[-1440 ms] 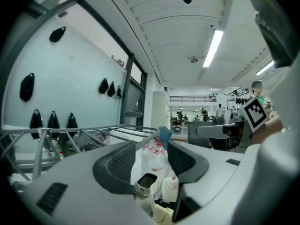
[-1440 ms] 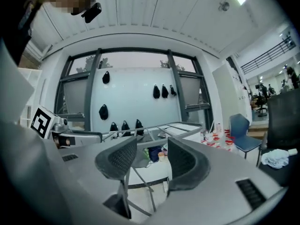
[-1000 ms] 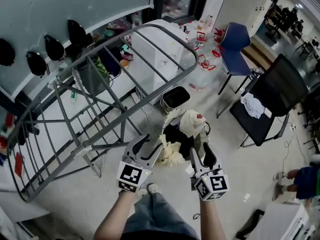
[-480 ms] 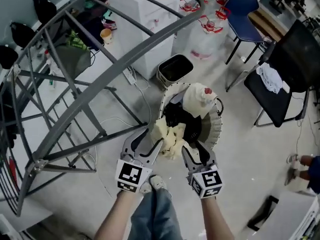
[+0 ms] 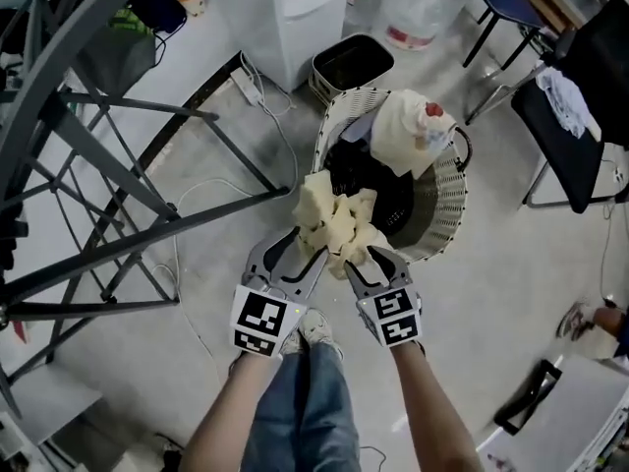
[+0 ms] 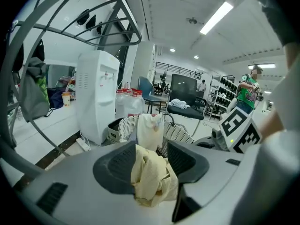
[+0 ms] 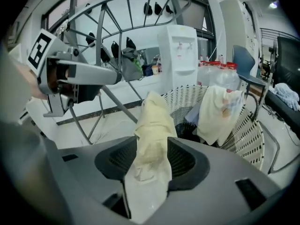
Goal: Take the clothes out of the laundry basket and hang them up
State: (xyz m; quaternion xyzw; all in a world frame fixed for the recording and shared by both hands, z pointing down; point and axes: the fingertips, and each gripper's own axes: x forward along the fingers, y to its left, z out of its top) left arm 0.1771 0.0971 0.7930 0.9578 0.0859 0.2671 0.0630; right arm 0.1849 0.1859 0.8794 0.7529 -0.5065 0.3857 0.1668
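Both grippers hold one crumpled pale yellow cloth (image 5: 334, 219) just above the near rim of the white wicker laundry basket (image 5: 439, 214). My left gripper (image 5: 298, 252) is shut on the cloth's left part, and the cloth (image 6: 152, 172) bunches between its pads. My right gripper (image 5: 362, 262) is shut on the right part, where the cloth (image 7: 151, 139) stands up through the jaws. A cream garment (image 5: 413, 131) with a red mark drapes over the basket's far rim. Dark clothes lie inside the basket. The grey drying rack (image 5: 118, 234) stands to the left.
A black waste bin (image 5: 352, 62) and a white water dispenser (image 5: 295, 8) stand beyond the basket. A black chair (image 5: 575, 141) with a white cloth on it is at the right. Cables run over the floor by the rack's legs. My shoes are below the grippers.
Both grippers have come down with the yellow cloth, from beside the rack's top bars to just over the basket's rim. The view has tilted down with them, toward the floor.
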